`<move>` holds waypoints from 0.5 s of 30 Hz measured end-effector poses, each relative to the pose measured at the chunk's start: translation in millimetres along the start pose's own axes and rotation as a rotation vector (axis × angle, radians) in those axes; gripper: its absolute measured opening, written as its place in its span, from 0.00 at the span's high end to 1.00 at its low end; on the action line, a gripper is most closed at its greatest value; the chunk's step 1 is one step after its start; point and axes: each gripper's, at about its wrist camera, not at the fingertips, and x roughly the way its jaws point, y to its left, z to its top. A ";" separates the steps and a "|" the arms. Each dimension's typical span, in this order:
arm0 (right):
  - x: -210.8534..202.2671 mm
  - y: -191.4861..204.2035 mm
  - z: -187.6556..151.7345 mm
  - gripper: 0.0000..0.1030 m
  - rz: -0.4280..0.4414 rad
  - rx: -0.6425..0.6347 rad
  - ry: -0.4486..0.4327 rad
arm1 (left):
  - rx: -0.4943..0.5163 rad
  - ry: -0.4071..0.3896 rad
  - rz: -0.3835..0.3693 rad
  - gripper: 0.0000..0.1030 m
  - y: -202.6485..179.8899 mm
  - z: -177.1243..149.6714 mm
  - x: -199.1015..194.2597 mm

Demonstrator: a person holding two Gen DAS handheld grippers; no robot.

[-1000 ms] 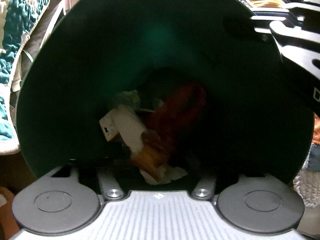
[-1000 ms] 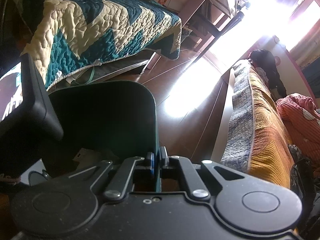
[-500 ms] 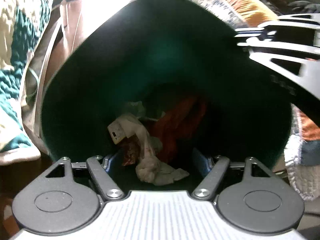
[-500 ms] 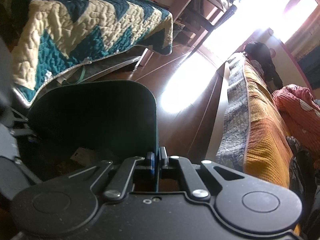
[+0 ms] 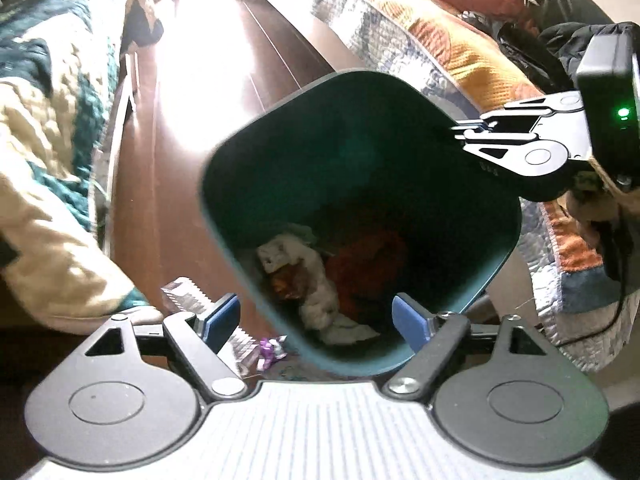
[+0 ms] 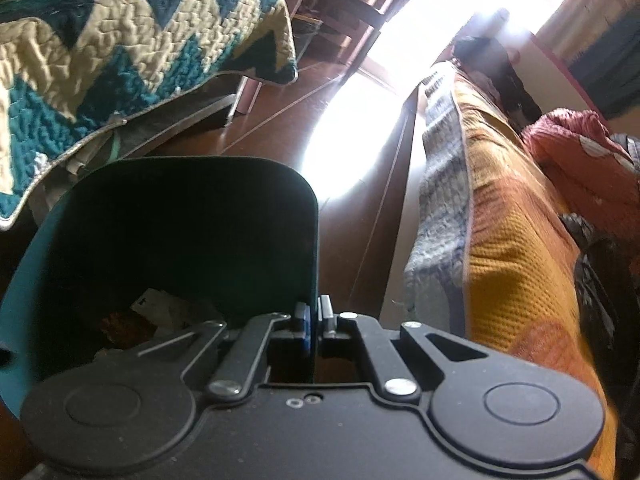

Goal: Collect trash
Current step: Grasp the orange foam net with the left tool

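The dark green bin (image 5: 360, 152) stands tilted on the brown floor (image 5: 176, 184) between two beds, with white crumpled paper (image 5: 316, 300) and something orange-red (image 5: 368, 264) at its bottom. The right gripper (image 6: 314, 320) pinches the bin's rim. The left gripper (image 5: 316, 320), empty, has just been opening wide; a purple scrap (image 5: 268, 350) lies beside the bin

The bin (image 5: 248, 152) is dark green; inside it lie white paper (image 5: 316, 300) and orange-red wrappers (image 5: 368, 268). The left gripper's pads (image 5: 220, 316) are blue. Left of them, a teal-and-cream zigzag quilt (image 5: 48, 152).
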 end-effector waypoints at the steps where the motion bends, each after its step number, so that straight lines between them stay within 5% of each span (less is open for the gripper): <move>1: 1.4 -1.7 -1.1 0.97 -0.005 0.002 0.003 | 0.012 -0.002 0.010 0.16 3.9 -2.2 -3.0; 4: 4.7 -8.1 -3.7 0.98 -0.008 0.021 0.015 | 0.069 0.010 0.059 0.00 14.5 -11.4 -4.1; 9: 7.0 -12.9 -5.6 0.98 -0.006 0.042 0.022 | 0.096 0.106 0.179 0.00 35.7 -35.0 29.1; 15: 6.4 -13.7 -5.0 0.98 -0.005 0.037 0.021 | 0.026 0.237 0.156 0.00 63.4 -72.1 76.2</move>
